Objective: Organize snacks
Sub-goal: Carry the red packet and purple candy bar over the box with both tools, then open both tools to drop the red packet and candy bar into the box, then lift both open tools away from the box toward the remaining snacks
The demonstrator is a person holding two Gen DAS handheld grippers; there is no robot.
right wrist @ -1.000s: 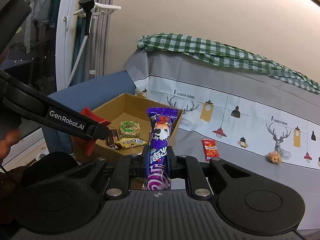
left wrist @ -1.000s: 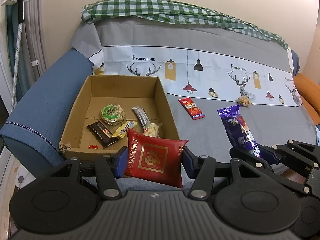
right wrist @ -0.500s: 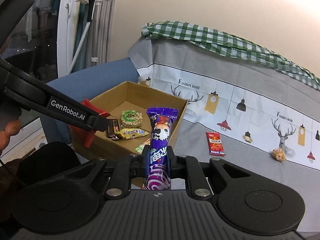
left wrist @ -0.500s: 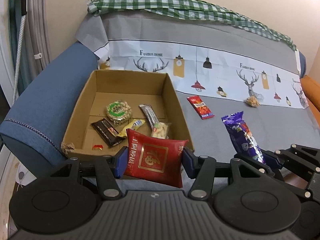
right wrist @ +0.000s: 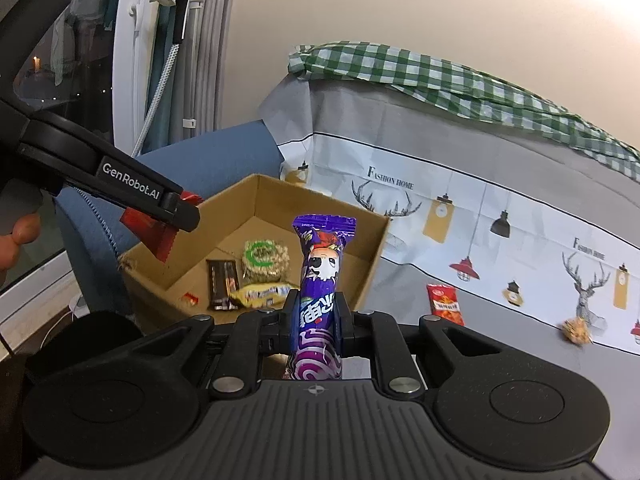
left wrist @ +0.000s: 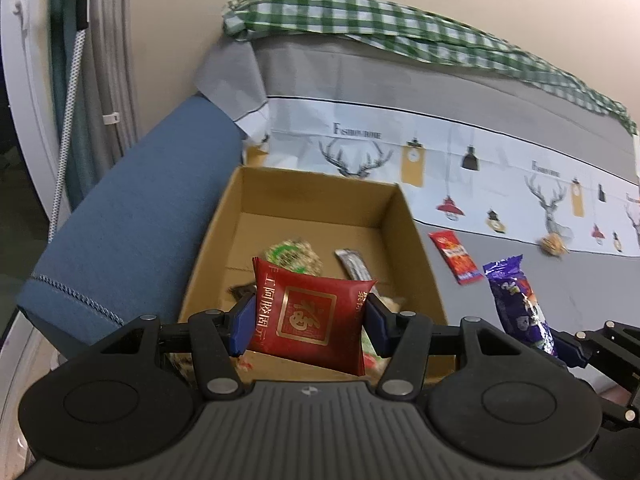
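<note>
red pillow-shaped snack pack [left wrist: 310, 317] pinched at both ends between the blue pads of the left gripper [left wrist: 306, 318], raised above the near part of the cardboard box [left wrist: 416, 248]. purple snack bar [right wrist: 320, 300] clamped upright in the right gripper [right wrist: 317, 322], just outside the box's near right corner. inside the box: round green-labelled cake [right wrist: 264, 261] toward the middle, dark chocolate bar [right wrist: 221, 285] and yellow candy wrapper [right wrist: 259, 295] nearer the front, silver stick pack [left wrist: 354, 266] toward the right wall, tiny red-orange candy [right wrist: 191, 299] by the front left. right of the box, on the grey sofa cover [right wrist: 520, 344]: small red sachet [right wrist: 445, 305], and farther right a brownish round snack [right wrist: 576, 332]. left of the box, pressed against it, blue sofa armrest [left wrist: 132, 216]. behind the box, printed deer-and-lamp band on the cover, with green checked cloth [left wrist: 400, 40] draped along the top of the backrest. beyond the armrest, grey curtain [right wrist: 200, 60] and a white hook with a handheld nozzle and braided hose [right wrist: 160, 92].
</note>
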